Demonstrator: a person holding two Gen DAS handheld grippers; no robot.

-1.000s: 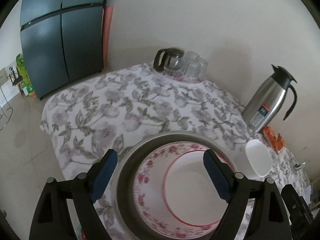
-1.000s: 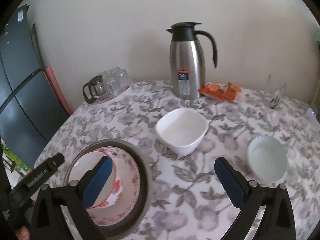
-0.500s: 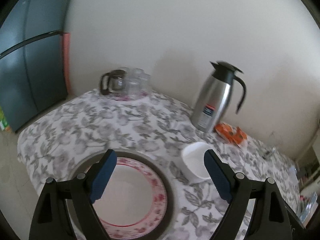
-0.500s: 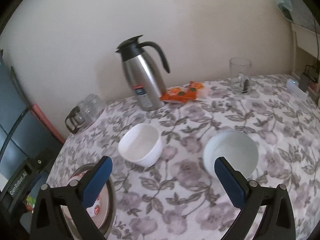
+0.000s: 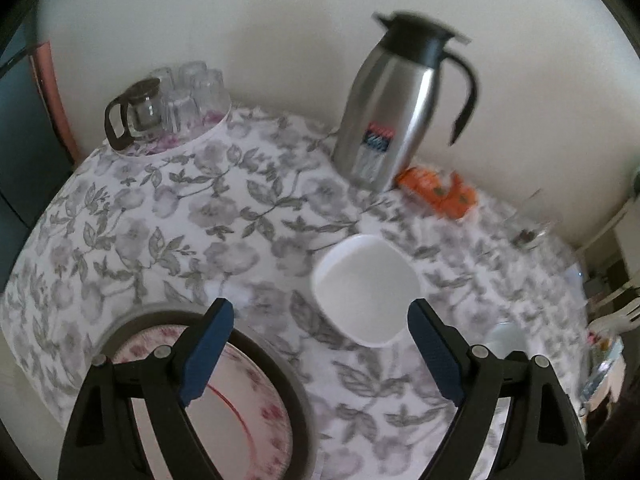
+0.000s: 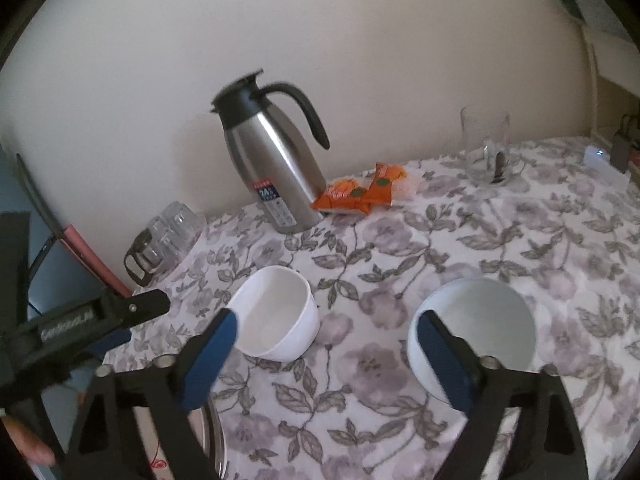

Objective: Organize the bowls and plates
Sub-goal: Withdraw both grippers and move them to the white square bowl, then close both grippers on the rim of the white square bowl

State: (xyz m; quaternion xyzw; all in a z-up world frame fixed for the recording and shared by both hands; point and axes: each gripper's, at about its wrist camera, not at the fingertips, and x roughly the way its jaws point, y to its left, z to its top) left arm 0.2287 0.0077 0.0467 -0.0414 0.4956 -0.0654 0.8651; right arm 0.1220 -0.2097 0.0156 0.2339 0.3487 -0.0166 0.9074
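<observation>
A white square bowl (image 5: 366, 288) stands mid-table; it also shows in the right wrist view (image 6: 276, 320). My left gripper (image 5: 320, 340) is open and empty, just short of that bowl. Under its left finger lies a floral plate (image 5: 236, 412) on a dark metal tray (image 5: 296, 408). A white round bowl (image 6: 480, 328) stands to the right. My right gripper (image 6: 328, 344) is open and empty above the cloth between the two bowls; its right finger overlaps the round bowl's near rim. The left gripper's body (image 6: 80, 320) shows at the left edge.
A steel thermos jug (image 6: 272, 172), orange snack packets (image 6: 360, 192), a glass mug (image 6: 486, 148) and a glass pot with upturned glasses (image 5: 160, 108) stand along the wall. The floral tablecloth (image 6: 400, 420) covers the table. A dark fridge is at far left.
Both grippers swung right. The left one moved off the floral plate toward the square bowl. The right one now frames both white bowls, nearer the round bowl. Both stayed open.
</observation>
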